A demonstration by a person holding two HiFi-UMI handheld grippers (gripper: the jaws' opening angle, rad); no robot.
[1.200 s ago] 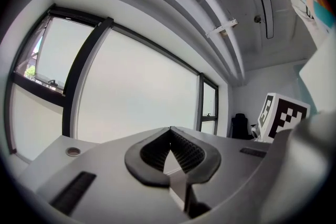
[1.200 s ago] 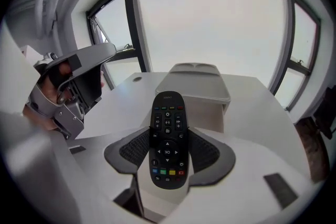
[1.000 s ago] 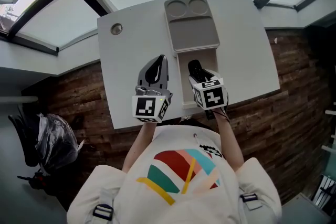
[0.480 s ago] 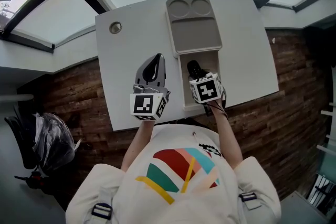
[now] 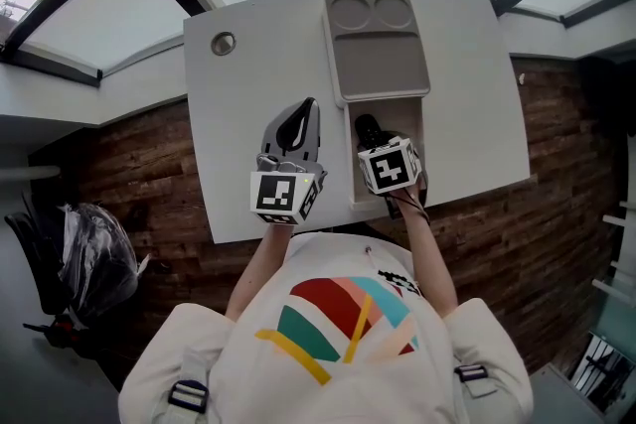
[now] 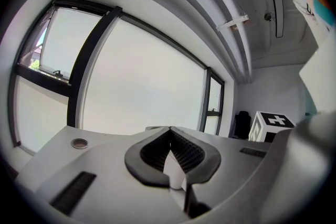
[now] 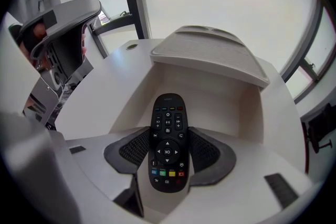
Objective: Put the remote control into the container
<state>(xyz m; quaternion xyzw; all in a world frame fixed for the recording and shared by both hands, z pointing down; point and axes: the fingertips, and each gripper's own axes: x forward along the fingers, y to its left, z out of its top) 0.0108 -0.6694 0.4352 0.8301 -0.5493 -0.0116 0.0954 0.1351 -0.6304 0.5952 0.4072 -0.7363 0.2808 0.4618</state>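
With the right claw (image 7: 168, 134) clamped across the remote control (image 7: 167, 152), angled down over the container (image 7: 220, 99)'s open compartment, an early release may bounce it off the rim; the left claw (image 6: 169, 131) is closed, empty.

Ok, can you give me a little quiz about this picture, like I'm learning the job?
1. True or false: the remote control is white.
2. Where is it? A) in the left tongs B) in the right tongs, over the open end of the container C) lying loose inside the container
3. Fill in: the left tongs are ____ (open or shut).

Key: 1. False, it is black. 2. B. 3. shut.
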